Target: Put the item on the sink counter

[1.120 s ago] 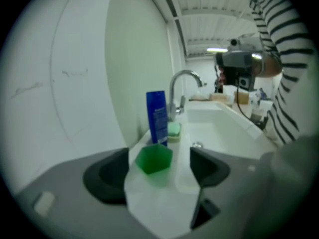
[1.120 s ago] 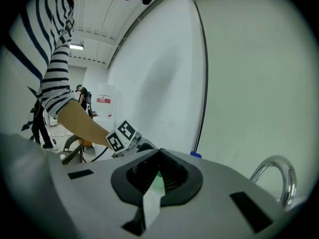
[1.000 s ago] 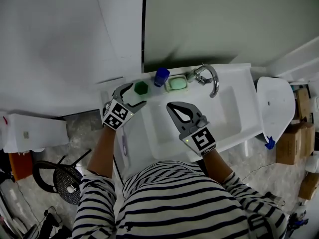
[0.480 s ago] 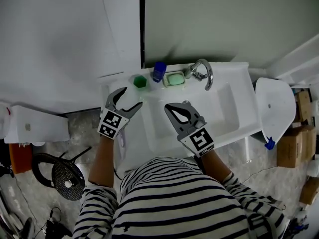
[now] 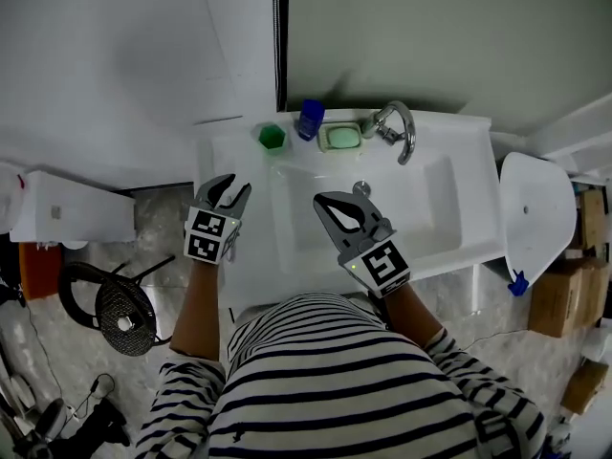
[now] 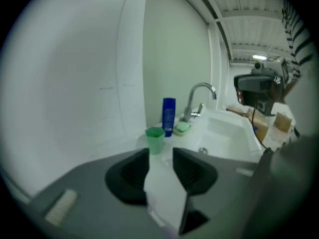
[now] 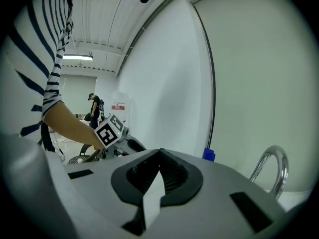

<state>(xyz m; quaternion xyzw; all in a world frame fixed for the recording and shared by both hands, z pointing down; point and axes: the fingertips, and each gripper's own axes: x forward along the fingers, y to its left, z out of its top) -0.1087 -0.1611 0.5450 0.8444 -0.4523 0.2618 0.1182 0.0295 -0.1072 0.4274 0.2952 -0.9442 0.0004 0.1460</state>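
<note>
Left hand-held gripper [image 5: 236, 187] sits over the front-left part of the white bench [image 5: 229, 151], left of the basin [image 5: 421, 208]. Its jaws are closing with a narrow gap between them. The left gripper view [image 6: 160, 153] shows only bare bench surface in that gap, and the pads aren't on anything. Right hand-held gripper [image 5: 322, 200] is above the front half of the basin with its jaws pressed together, tips meeting [image 7: 159, 152] and pinching nothing. Green cup [image 5: 272, 138] stands upright on the bench at the back-left, near the wall, well apart from both grippers. In the left gripper view the cup [image 6: 155, 139] is straight ahead, beyond the jaw tips and not touching them. Blue bottle [image 5: 310, 119] stands upright just to the right of the cup [image 6: 169, 116]. Next along is a soap dish [image 5: 339, 138] holding a pale green bar [image 6: 182, 128], then the chrome faucet [image 5: 400, 132], whose spout arches over the basin [image 6: 199, 96]. Drain [image 5: 360, 187] is in the basin floor, just ahead of the right gripper's tips. The right gripper view catches the faucet arch [image 7: 269, 168] at right, the top of the bottle [image 7: 209, 155], and the left gripper's marker cube with the person's forearm at left. Person in a striped top stands at the front edge of the bench.
</note>
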